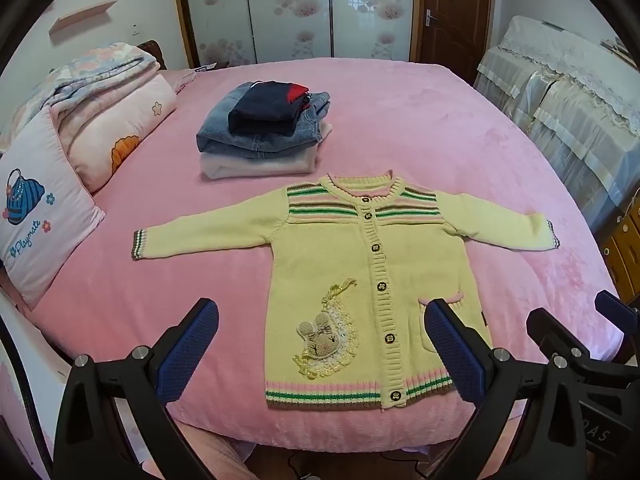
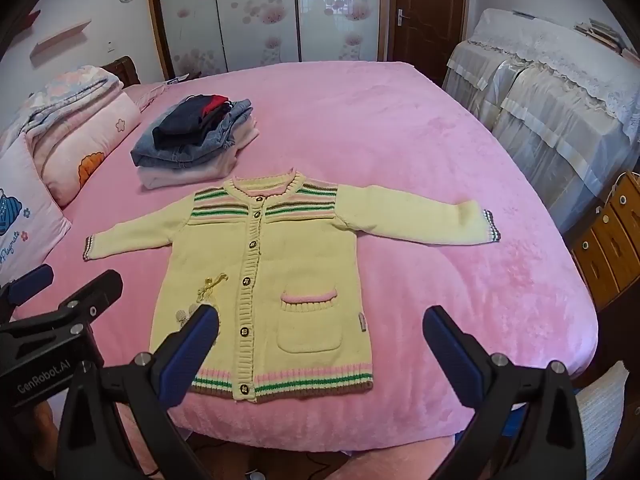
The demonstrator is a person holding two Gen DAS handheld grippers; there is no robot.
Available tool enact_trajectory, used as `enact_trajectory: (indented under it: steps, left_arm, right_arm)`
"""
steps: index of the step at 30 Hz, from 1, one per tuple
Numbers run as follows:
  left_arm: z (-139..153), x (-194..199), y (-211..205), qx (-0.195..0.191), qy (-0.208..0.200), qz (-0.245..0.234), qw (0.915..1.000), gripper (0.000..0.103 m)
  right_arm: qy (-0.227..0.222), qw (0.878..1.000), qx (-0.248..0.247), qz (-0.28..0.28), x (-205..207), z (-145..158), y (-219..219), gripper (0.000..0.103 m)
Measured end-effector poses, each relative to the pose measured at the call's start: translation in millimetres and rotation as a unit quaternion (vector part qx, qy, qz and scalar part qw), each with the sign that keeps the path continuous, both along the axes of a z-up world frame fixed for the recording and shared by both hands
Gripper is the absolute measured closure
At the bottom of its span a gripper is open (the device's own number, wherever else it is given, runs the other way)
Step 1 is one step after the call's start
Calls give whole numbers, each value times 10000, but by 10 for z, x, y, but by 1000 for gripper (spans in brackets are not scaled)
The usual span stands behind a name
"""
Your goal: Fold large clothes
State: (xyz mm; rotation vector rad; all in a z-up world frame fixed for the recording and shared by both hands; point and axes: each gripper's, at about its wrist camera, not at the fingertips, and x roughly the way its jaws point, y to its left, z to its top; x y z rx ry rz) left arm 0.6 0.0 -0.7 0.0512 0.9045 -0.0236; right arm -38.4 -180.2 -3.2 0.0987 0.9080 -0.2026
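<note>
Here a yellow knit cardigan (image 1: 360, 280) lies spread flat, front up and buttoned, on a bed covered in a pink plush blanket (image 1: 460, 132). Its collar points toward the far side of the bed, its striped hem sits close to the near edge, and both sleeves reach out sideways. Green, brown and pink stripes cross the chest, a rabbit appliqué (image 1: 324, 338) decorates one front panel, and a pink-trimmed pocket (image 2: 309, 322) sits on the other.

The left claw (image 1: 322, 354) hovers above the hem end of the cardigan with its blue-padded fingers spread wide and nothing between them. The right claw (image 2: 320, 354) hangs just beside it over the same end, equally wide and gripping nothing; in its view the neighbouring claw's black body shows at the lower left.

Beyond the collar, near it but apart, stands a stack of folded clothes (image 1: 264, 132): a dark navy garment with a red patch on top, denim beneath, a pale pink piece at the bottom. Along the bed's left side lie a folded floral quilt (image 1: 100, 96) and a pink pillow (image 1: 36, 216) printed with a blue handbag. Furniture under lace-edged covers (image 2: 560, 92) stands to the right of the bed.
</note>
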Motion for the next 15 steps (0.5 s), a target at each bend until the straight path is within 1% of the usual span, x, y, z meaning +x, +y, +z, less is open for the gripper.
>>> enact_trajectory:
  steps: [1,3,8,12,13,15]
  left_arm:
    - [-1,1,8,-28,1,18,10000,1]
    - [0,2,17,-74,-13,26,10000,1]
    - [-4,8,9,-73,-24,59,10000,1]
    - [-2,16,-14,-81,-37,86,9999,1]
    - [19,-72,-59,-116,11,-52,9999,1]
    - [19,-101,-44,-141,-6,-45,9999,1]
  right_arm:
    - [-66,10000,-46,11,-4,2,3,1]
    - [-66,10000,28,26,-7,7,5,1]
    - [-127,9999,70,66,-63,84,-57,1]
    - [-118,9998,119,91,-55,134,-11,1]
    - [-144,9998,141,76,-71,105,-37,1]
    - [-202,9997,137,99,-98,123,-50,1]
